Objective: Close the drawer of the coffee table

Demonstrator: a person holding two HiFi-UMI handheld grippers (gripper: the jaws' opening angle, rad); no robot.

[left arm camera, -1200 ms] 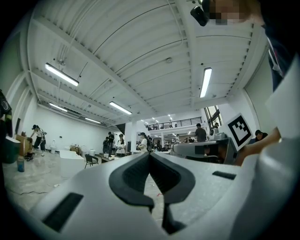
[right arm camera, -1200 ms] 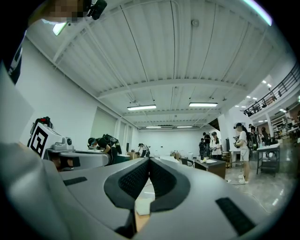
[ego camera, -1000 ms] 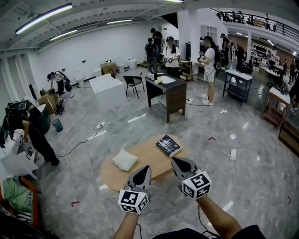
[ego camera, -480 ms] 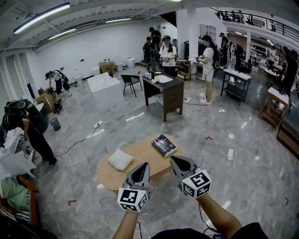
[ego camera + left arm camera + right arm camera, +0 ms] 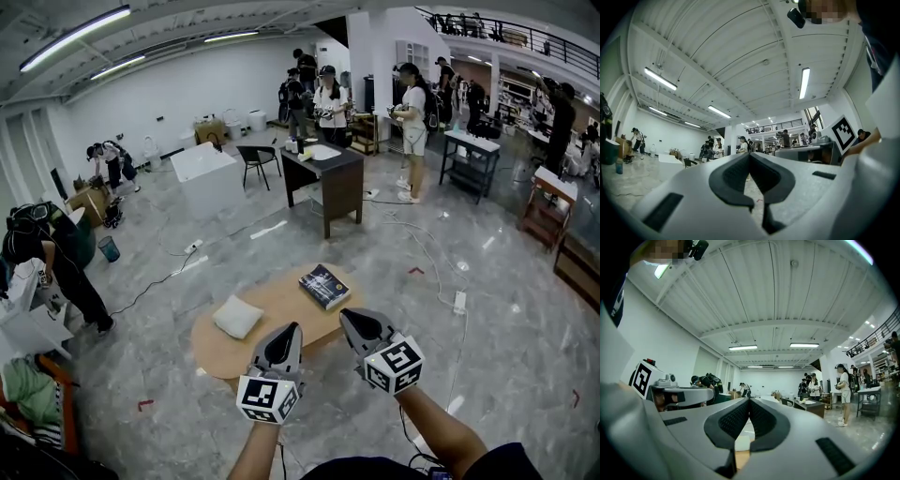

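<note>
Forearms reach forward from the bottom of the head view, each hand holding its gripper raised and tilted, jaws aimed ahead and slightly toward each other. The left gripper (image 5: 289, 330) has its jaws pressed together at the tips, with nothing between them; the left gripper view (image 5: 750, 154) shows the dark ribbed pads meeting in a point. The right gripper (image 5: 349, 315) is likewise closed and empty, its pads touching at the tip in the right gripper view (image 5: 750, 400). Both shells are smooth pale grey plastic, with a black-and-white marker cube at the rear.

Just beyond both sets of jaws, and lower, stands the coffee table (image 5: 281, 305), an oval top of light brown wood. Its drawer cannot be made out in any view. On the top, ahead of the right jaws, lies a dark book (image 5: 324, 286), flat and at an angle. Ahead and to the left of the left jaws lies a soft white cushion (image 5: 237, 317). Neither gripper touches the table.

The floor (image 5: 487, 309) is glossy grey marbled tile. Far beyond the jaws stand a dark wooden desk (image 5: 325, 183), a white block-shaped cabinet (image 5: 206, 178) and several people. A white power strip (image 5: 458, 302) lies on the floor, off to the right of the right jaws.
</note>
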